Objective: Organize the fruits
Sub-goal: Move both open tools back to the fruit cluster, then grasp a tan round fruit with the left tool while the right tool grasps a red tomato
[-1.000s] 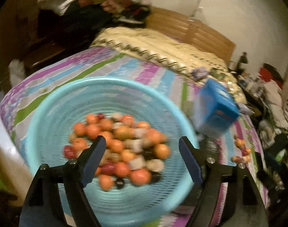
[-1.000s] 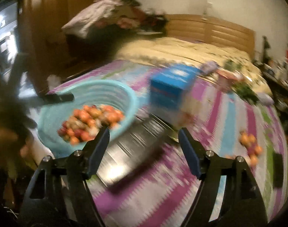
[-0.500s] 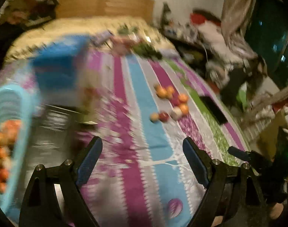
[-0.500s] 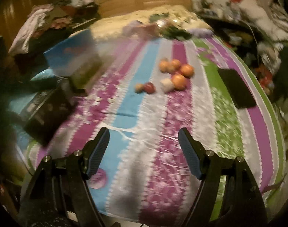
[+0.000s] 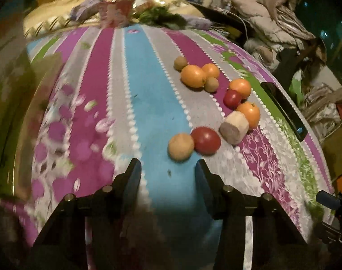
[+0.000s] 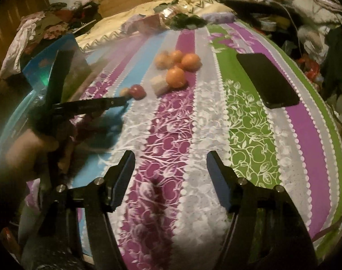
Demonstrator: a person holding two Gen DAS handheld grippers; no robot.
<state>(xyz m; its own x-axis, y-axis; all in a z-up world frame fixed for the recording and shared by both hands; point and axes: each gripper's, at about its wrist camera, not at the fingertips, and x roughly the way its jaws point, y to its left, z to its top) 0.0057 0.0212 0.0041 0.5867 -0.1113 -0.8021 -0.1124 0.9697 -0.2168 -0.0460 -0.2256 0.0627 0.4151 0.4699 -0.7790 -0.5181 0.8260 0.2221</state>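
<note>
Striped bedspread (image 5: 157, 103) fills my view, with the fruits (image 5: 212, 103) strung in a line running away toward upper left, just ahead of my left gripper (image 5: 168, 172). Its jaws are closing on nothing, as are my right gripper (image 6: 171, 164) jaws; I read no writing anywhere.

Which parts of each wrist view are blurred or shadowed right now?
Left wrist view: left side smeared by motion, fruit pile sharp, dark shadow under the left gripper. Right wrist view: the far oranges are soft, the phone crisp, the hand at left blurred.
</note>
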